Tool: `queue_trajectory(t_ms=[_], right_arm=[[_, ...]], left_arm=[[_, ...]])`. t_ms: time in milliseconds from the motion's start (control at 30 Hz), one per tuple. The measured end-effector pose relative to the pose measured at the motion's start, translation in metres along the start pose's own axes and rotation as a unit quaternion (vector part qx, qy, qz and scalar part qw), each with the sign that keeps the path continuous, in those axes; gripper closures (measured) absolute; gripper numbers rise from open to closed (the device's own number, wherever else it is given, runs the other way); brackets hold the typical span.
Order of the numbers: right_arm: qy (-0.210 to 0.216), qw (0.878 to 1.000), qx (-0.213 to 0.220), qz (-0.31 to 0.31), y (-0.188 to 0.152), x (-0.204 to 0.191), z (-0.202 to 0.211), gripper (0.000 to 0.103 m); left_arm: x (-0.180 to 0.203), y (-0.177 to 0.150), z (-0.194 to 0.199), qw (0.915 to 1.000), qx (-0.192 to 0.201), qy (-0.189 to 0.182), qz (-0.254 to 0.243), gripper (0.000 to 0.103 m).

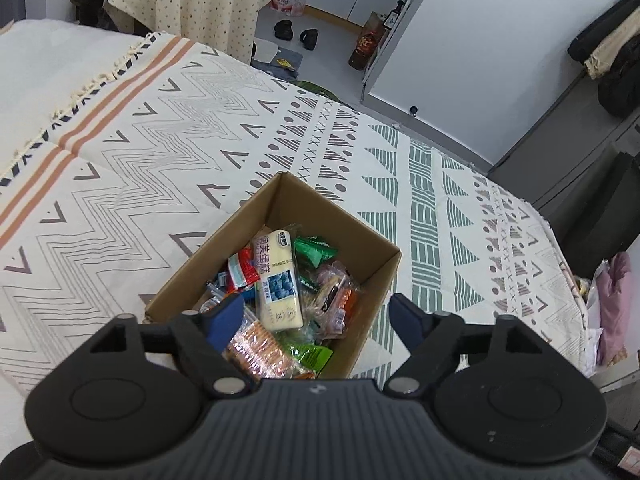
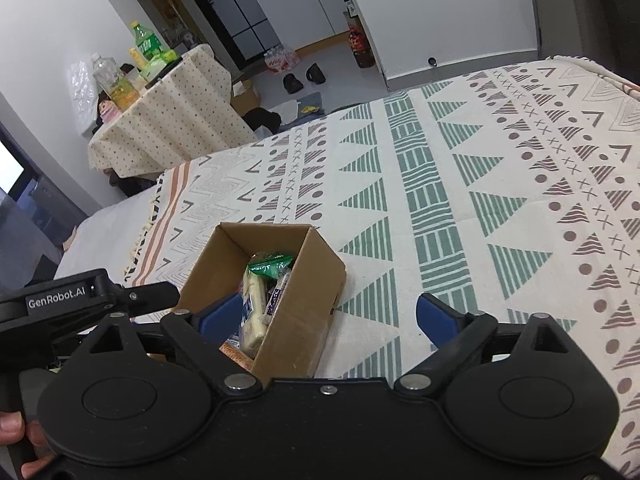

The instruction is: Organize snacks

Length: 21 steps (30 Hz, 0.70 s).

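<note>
An open cardboard box (image 1: 372,256) sits on a patterned bedspread and holds several wrapped snacks. A cream cake pack with a blueberry picture (image 1: 278,280) lies on top, with a green packet (image 1: 312,250) behind it and a red packet (image 1: 242,272) to its left. My left gripper (image 1: 316,318) hovers open just above the box's near edge, its fingers empty. In the right wrist view the same box (image 2: 304,304) stands at lower left, the cream pack (image 2: 254,312) and a green packet (image 2: 268,266) showing inside. My right gripper (image 2: 332,318) is open and empty over the box's right wall.
The bedspread (image 1: 200,140) spreads wide around the box. The left gripper's black body (image 2: 80,300) sits left of the box, a person's fingers at the lower left. Beyond the bed stand a cloth-covered table with bottles (image 2: 148,46), shoes on the floor (image 2: 300,78) and white cabinets.
</note>
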State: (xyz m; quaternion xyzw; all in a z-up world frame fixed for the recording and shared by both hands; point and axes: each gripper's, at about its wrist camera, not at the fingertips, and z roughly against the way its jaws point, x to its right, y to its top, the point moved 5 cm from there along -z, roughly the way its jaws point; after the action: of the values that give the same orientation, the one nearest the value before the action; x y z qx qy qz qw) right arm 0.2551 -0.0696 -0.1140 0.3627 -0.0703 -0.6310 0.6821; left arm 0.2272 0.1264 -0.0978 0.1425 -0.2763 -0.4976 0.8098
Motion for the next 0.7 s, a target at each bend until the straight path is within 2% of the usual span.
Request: queue_trajectory(t_ms=[167,400,467,700], right_arm=[[-0.003,1.0,0.021,0.0,-0.002,0.005,0.021,0.0],[-0.009,0.999,0.046,0.002,-0.008,0.013,0.052,0.0],[-0.006,0.999,0.046,0.004,-0.011,0.014,0.06,0.0],[-0.007,0.998,0.065,0.02,-0.021,0.011,0.091,0.0]], left_arm=[[0.01,-0.008,0.011,0.9995,-0.004,0.016,-0.028,0.017],[0.023,-0.022,0.035,0.9981,0.011,0.018,-0.058,0.007],[0.026,-0.026,0.042,0.9976,0.016,0.019,-0.065,0.0],[0.033,-0.043,0.066,0.9955,0.033,0.008,-0.088,0.0]])
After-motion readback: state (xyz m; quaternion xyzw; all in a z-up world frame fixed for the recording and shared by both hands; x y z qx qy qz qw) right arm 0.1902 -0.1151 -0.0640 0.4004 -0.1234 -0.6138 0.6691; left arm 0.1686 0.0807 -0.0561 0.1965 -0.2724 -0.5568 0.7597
